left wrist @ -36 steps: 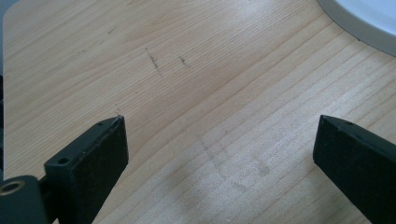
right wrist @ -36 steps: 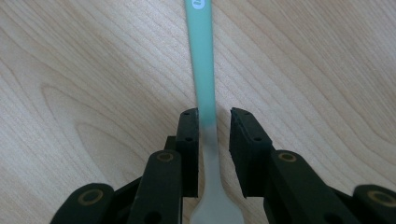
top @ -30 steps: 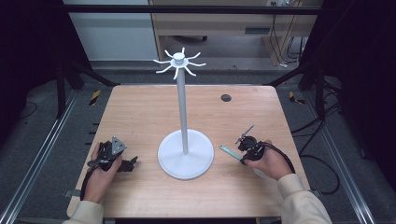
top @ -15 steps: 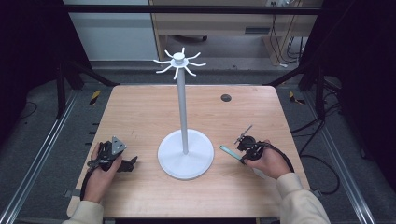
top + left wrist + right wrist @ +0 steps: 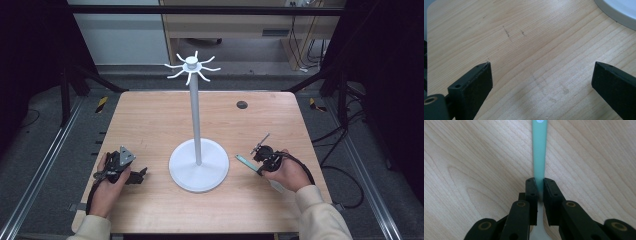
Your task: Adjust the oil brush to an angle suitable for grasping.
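Note:
A white stand point(image 5: 198, 150) with a round base and a tall pole topped by several hooks rises from the middle of the wooden table point(image 5: 150, 125). My right gripper point(image 5: 259, 167) rests to the right of the base, shut on a pale green flat utensil handle point(image 5: 539, 150) that has a small hole near its far end. The handle point(image 5: 246, 162) points toward the stand's base. My left gripper point(image 5: 137, 176) lies to the left of the base, open, its jaws wide apart over bare wood point(image 5: 539, 65). The base's rim point(image 5: 616, 10) shows at the top right of the left gripper view.
A small dark round grommet point(image 5: 242, 105) sits in the table near its far right edge. Black frame posts and rails flank the table on both sides. Cables trail off the right side.

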The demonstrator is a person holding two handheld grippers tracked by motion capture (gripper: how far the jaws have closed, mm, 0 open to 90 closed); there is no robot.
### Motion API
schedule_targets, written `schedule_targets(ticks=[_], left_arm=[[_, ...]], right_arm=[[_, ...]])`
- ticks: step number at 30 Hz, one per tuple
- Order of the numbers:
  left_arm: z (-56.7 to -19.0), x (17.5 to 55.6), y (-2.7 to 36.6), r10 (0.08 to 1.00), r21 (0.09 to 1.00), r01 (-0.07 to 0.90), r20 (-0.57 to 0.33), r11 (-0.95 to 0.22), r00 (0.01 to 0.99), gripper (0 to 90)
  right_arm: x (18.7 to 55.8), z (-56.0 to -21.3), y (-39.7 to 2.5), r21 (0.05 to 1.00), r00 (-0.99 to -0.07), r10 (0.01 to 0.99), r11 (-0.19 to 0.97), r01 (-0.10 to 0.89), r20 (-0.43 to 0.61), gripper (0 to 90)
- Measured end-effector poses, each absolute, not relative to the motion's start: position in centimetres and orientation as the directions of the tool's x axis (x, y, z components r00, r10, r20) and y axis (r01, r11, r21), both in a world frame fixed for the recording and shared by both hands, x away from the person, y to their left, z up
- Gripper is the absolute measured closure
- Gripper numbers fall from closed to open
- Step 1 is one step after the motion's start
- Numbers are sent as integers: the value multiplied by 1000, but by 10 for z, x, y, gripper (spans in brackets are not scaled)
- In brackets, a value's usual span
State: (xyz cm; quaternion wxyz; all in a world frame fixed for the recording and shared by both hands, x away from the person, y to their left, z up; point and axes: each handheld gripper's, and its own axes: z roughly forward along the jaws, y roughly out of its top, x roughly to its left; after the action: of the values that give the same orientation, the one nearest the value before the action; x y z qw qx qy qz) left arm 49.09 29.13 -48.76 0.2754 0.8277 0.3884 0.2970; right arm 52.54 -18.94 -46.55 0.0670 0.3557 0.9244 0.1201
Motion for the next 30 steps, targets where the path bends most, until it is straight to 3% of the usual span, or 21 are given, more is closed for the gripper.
schedule_targets(ticks=[11,30], left_arm=[[-488,491,291,807,687,480,278,-546,521,28],[-488,491,291,807,686,480,278,-546,521,28]], right_arm=[[521,-445,-198,339,-713,699,684,646,-52,826],[518,-385,-210,555,-662,746,581,595,-72,826]])
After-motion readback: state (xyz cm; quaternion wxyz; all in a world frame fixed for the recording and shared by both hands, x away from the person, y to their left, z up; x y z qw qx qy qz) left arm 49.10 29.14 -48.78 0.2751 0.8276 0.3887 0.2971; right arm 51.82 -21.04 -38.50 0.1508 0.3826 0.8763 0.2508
